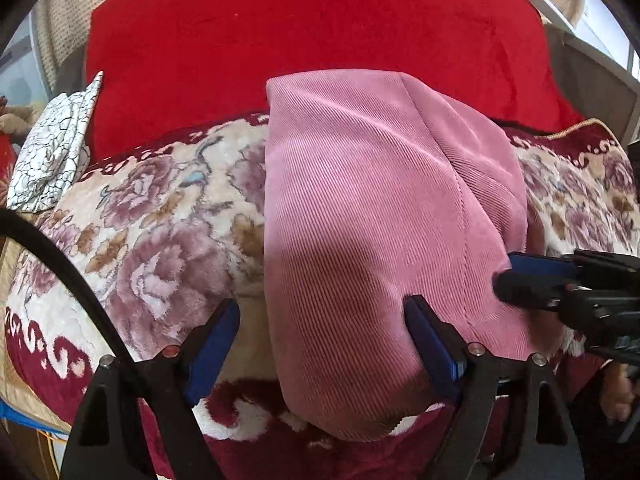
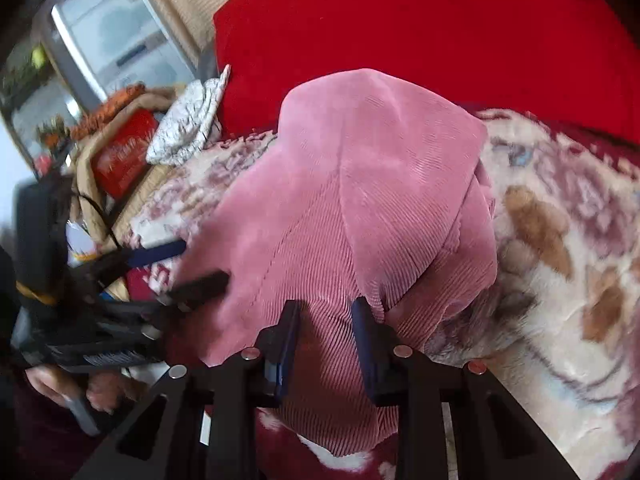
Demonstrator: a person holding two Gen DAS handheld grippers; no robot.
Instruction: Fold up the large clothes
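A pink corduroy garment [image 1: 372, 216] lies folded into a long strip on a floral plush blanket [image 1: 160, 220]; it also shows in the right wrist view [image 2: 360, 208]. My left gripper [image 1: 324, 304] is open, its blue-padded fingers spread over the garment's near left part, the right finger resting on the cloth. My right gripper [image 2: 326, 306] has its jaws a little apart above the garment's near end, with nothing between them. In the left wrist view the right gripper [image 1: 508, 272] comes in from the right, at the garment's right edge. In the right wrist view the left gripper [image 2: 200, 264] is at the garment's left edge.
A red cushion [image 1: 300, 32] stands behind the blanket. A white crackle-patterned cloth [image 1: 56, 152] lies at the far left. The blanket's dark red border [image 1: 48, 356] runs along the near edge. A window [image 2: 112, 40] and clutter, including a red bag [image 2: 124, 156], are to the left.
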